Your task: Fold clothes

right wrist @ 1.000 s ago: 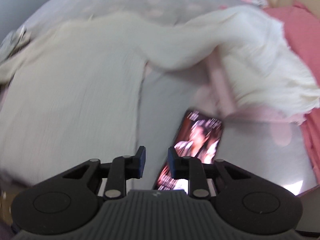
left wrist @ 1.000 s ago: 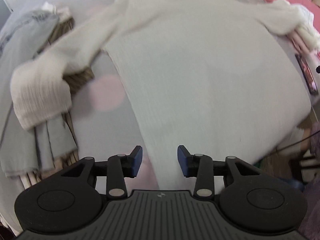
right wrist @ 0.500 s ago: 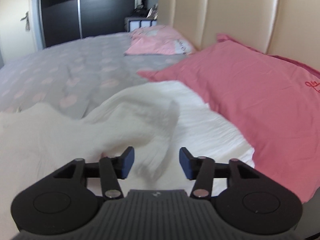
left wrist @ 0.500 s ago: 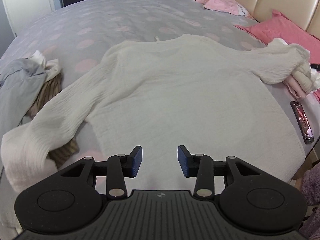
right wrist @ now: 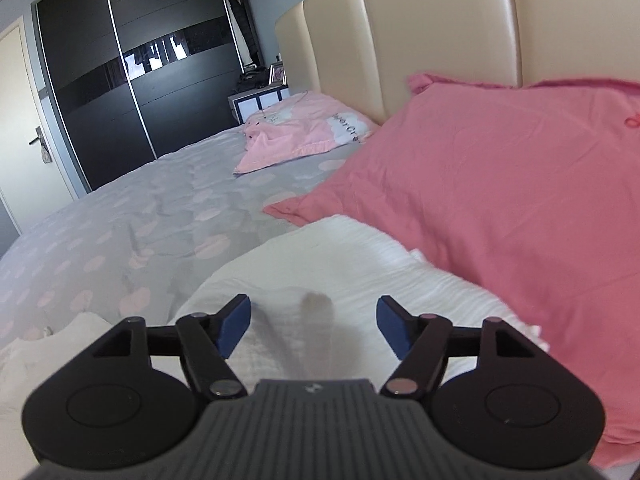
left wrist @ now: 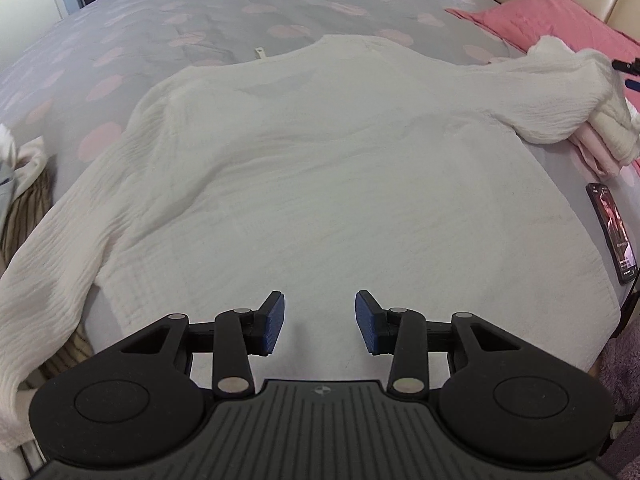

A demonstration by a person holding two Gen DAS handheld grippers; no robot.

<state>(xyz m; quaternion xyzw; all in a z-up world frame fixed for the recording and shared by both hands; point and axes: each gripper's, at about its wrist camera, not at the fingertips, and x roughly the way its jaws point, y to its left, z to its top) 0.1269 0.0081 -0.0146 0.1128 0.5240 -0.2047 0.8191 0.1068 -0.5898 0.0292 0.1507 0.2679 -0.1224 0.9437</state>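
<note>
White sweater (left wrist: 328,184) lies flat and unfolded on the bed (left wrist: 192,20), both sleeves out; my left hand-held gripper (left wrist: 320,322) hangs parted and empty, my right hand-held gripper (right wrist: 314,326) is opening, empty, over one sleeve (right wrist: 360,264).

Left wrist view looks steeply down; right wrist view shallower, headboardward — both share sweater (left wrist: 320,168).

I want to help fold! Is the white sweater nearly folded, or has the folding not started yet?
Barely started. Done: the white sweater lies spread flat on the grey bed, both sleeves out to its sides. In hand: nothing. The left gripper hangs open above the hem, and the right gripper is opening over the far sleeve, not pinching it. Left: fold in both sleeves, then the body.
</note>
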